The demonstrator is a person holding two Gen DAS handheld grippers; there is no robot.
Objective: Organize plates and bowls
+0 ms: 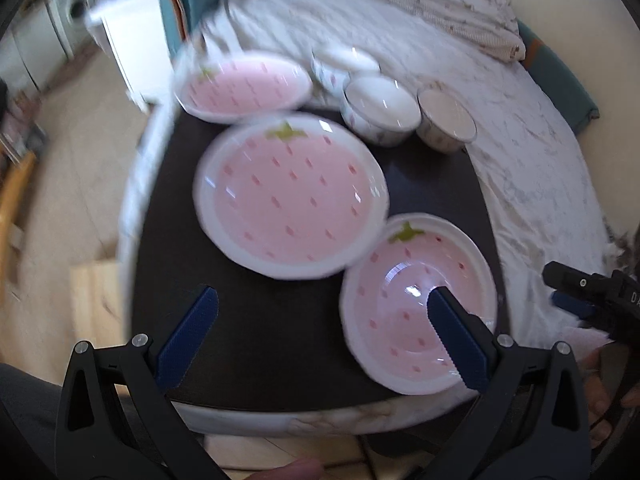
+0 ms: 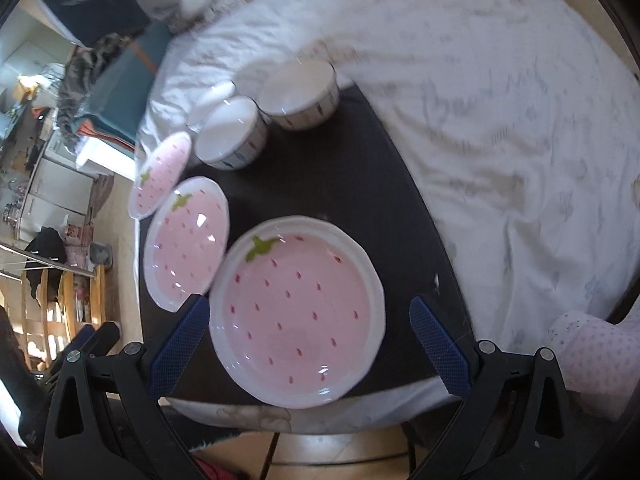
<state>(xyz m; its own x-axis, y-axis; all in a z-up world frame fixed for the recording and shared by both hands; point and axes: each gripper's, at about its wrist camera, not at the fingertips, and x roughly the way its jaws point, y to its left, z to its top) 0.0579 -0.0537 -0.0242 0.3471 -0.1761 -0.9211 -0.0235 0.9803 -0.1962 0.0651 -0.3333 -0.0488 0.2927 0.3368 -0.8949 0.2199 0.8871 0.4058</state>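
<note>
Near plate: A glossy pink ceramic plate with a strawberry print and white scalloped rim lay at the near edge of the dark tabletop, overlapping the rim of the next one.
Handling: It looked stiff, slick and breakable; the thin raised rim seemed the only place to pinch, ideally at the near edge, clear of the overlap.
Right gripper: The right gripper hovered with its blue-padded jaws spread wide to either side of that plate, holding nothing.
Left gripper: The left gripper hung over the near edge, jaws parted and empty, one pad above the near plate's basin.
Middle plate: A second matching pink strawberry plate sat mid-table.
Far plate: A third pink strawberry plate rested at the far left corner.
Bowls: Three white ceramic bowls with small printed marks clustered along the far edge, likely fragile too; lips looked grippable.
Surroundings: A rumpled white bedsheet spread beyond the table.
</note>
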